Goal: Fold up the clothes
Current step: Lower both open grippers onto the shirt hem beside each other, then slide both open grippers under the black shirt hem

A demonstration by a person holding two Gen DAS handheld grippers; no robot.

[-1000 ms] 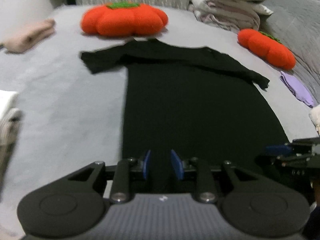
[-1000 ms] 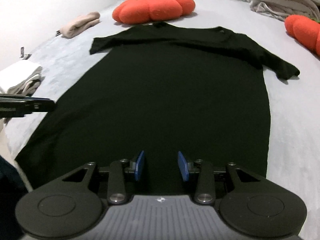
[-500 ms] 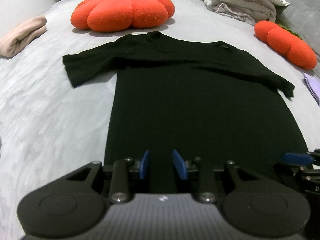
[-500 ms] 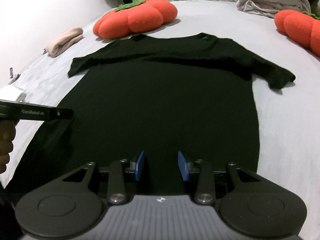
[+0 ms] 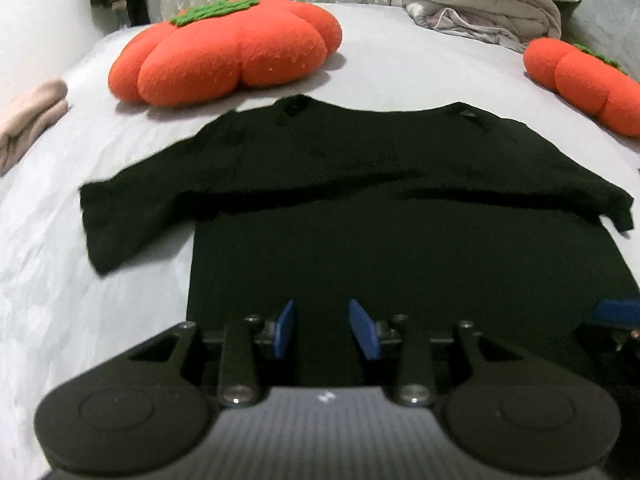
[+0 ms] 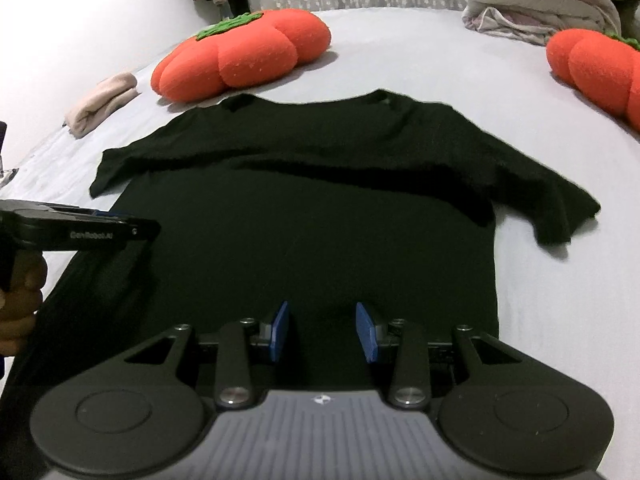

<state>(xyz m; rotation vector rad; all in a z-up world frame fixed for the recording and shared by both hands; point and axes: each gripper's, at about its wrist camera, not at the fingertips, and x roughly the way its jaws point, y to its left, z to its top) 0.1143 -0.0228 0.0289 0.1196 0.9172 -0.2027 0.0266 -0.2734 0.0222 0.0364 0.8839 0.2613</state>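
Currently listed, from left to right: a folded beige garment [image 6: 102,102] is laid near the left edge of the bed [image 5: 420,64]. A large orange pumpkin cushion [image 5: 228,54] is set just beyond the collar of the black T-shirt [image 5: 380,220], which is spread flat mid-bed, sleeves out. The left tongs [image 5: 326,332] are held released over the shirt's lower part, their jaws having just been opening, nothing gripped between them. The right tongs [image 6: 324,332] are likewise kept parted and unloaded above the hem. A second pumpkin cushion [image 5: 588,80] and piled bedding [image 5: 480,0] are placed at far right.
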